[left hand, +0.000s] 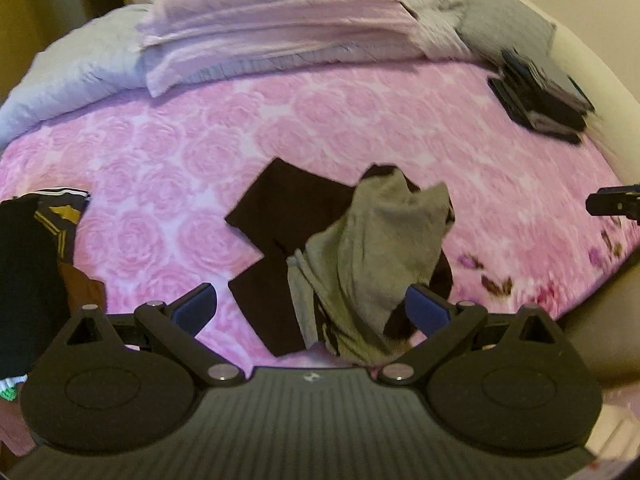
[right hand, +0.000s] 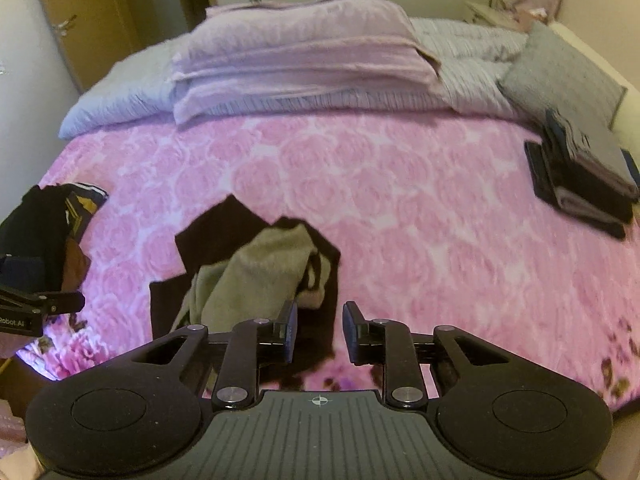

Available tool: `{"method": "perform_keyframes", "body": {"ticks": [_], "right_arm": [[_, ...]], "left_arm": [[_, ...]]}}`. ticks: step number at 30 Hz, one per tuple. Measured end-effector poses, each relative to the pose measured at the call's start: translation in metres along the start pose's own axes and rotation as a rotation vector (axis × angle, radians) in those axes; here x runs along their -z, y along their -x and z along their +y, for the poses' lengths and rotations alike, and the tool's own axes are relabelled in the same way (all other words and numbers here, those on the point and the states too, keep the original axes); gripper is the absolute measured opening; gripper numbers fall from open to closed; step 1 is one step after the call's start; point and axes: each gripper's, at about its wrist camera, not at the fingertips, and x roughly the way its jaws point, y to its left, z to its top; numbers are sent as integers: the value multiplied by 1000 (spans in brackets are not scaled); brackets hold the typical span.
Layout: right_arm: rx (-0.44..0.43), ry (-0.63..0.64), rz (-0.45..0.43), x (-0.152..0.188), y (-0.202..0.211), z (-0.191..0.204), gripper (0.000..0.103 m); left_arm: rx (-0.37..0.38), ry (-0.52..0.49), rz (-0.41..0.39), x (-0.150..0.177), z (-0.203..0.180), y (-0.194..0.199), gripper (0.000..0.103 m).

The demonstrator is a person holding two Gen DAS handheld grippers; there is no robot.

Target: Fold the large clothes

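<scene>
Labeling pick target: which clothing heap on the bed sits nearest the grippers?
The grey-and-black garment lying crumpled mid-bed, right ahead of both grippers. The dark pile sits far left; the folded stack far right.

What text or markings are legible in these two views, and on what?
"Robot.AI": white print on the body of the left tongs, seen at the left edge of the right wrist view; the start may be cut off by the frame.
Small white emblem on the left tongs' ribbed mount: a symbol, no letters.
Crosshair mark on the right tongs' mount: a symbol, no letters.
Striped garment at left: stripes only, no readable text.
</scene>
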Motion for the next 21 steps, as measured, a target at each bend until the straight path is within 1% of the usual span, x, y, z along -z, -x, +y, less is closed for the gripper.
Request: {"method": "perform_keyframes", "body": {"ticks": [5,8,13,17,21], "right_arm": [[2,5,30,18,-8,25,22],[4,16,46,21,-11,36,22],[-20,56,32,22,-12,50,22],[-45,91,25,22,-13,49,23],[-75,127,23,25,-13,39,23]], "left_arm": [[15,-36,26,7,7,-7,97],[20,-22,29,11,11,-3,97],[2,-3,21,15,11,4,97],[-18,22,11,18,2,9,97],[-46,57,10,24,-15,13,97]]}}
